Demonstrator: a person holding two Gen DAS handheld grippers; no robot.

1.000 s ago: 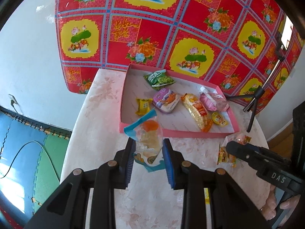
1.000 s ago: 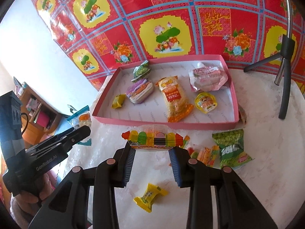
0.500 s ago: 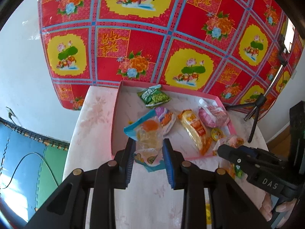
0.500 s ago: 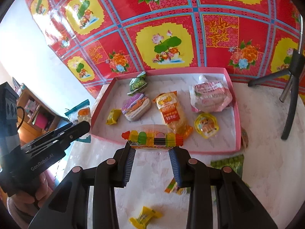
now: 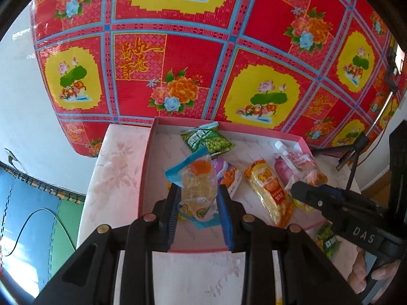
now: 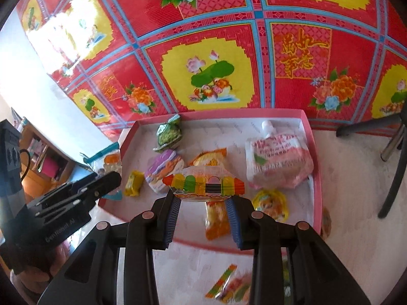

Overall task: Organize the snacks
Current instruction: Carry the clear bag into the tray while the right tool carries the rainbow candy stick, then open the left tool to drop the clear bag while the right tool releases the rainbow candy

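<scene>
My left gripper (image 5: 199,193) is shut on a clear snack bag with a blue edge and an orange spot (image 5: 197,178), held over the left part of the pink tray (image 5: 146,167). My right gripper (image 6: 203,195) is shut on a pack of striped coloured jellies (image 6: 203,183), held over the front middle of the same tray (image 6: 316,178). In the tray lie a green pea bag (image 5: 207,139), a purple pack (image 6: 162,170), a yellow noodle bag (image 5: 269,190), a pink pouch (image 6: 277,160), a small yellow sweet (image 6: 133,184) and a yellow cup (image 6: 271,202).
The tray sits on a pale marble-patterned table (image 5: 114,167) against a red flowered cloth (image 6: 203,50). Loose sweets (image 6: 229,283) and a green bag (image 5: 328,239) lie on the table in front of the tray. A tripod leg (image 6: 391,178) stands at the right.
Both grippers moved forward with their snacks, from in front of the tray to over it. The tray now fills more of both views.
</scene>
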